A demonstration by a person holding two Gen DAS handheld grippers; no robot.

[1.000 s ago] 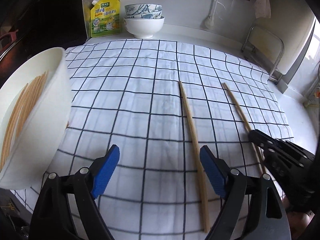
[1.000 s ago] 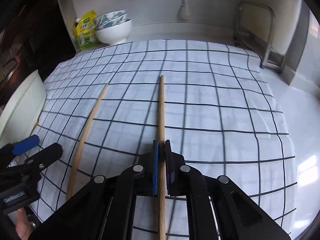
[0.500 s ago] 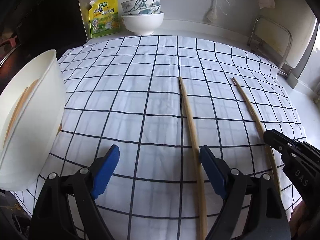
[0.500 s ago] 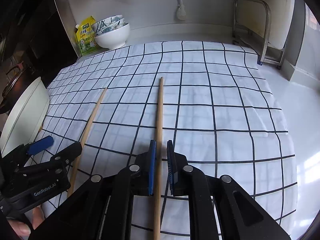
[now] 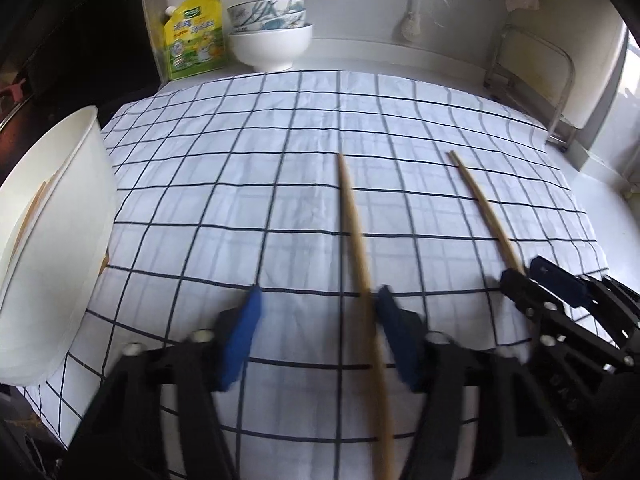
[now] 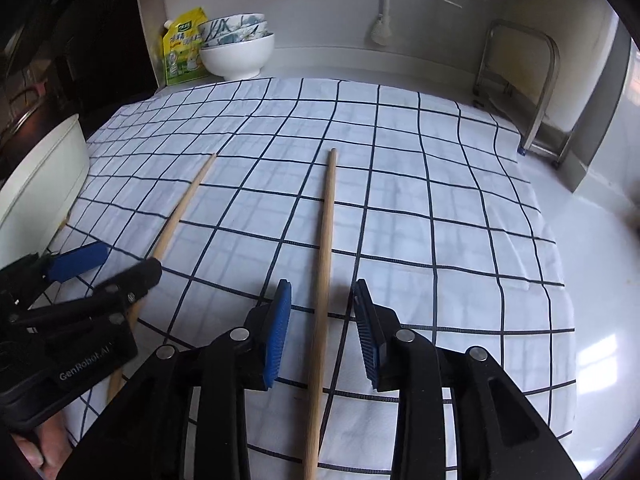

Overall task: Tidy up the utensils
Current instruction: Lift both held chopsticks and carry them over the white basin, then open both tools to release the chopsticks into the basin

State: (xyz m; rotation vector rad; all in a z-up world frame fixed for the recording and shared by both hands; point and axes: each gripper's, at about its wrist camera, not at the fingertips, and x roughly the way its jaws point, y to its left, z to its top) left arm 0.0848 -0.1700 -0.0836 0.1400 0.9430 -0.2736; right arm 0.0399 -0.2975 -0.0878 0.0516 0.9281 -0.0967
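Two long wooden chopsticks lie on the white cloth with a dark grid pattern [image 6: 400,184]. We call them the left chopstick [image 5: 358,236] and the right chopstick [image 6: 325,264], both running roughly away from us, well apart from each other.

Left gripper [image 5: 316,336]: black frame, blue pads, jaws spread wide. The left chopstick passes between the pads, closer to the right-hand one; we see no contact with either. The view is motion-blurred near the fingers.

Right gripper [image 6: 322,328]: jaws parted, blue ribbed pads on both sides of the right chopstick, with a clear gap on each side, so nothing is pinched. The chopstick rests flat on the cloth.

The right wrist view also shows the left gripper low on the left, with the left chopstick passing under it.

The large white round container [image 5: 48,248] sits at the cloth's left edge, tilted toward us, with several wooden sticks [image 5: 34,208] visible inside. We can't count them.

At the back by the wall are the stacked white and blue-patterned ceramic bowls [image 5: 270,36], with the yellow-green refill pouch [image 5: 194,36] just beside them on the left. A metal rack [image 6: 524,92] stands at the far right.
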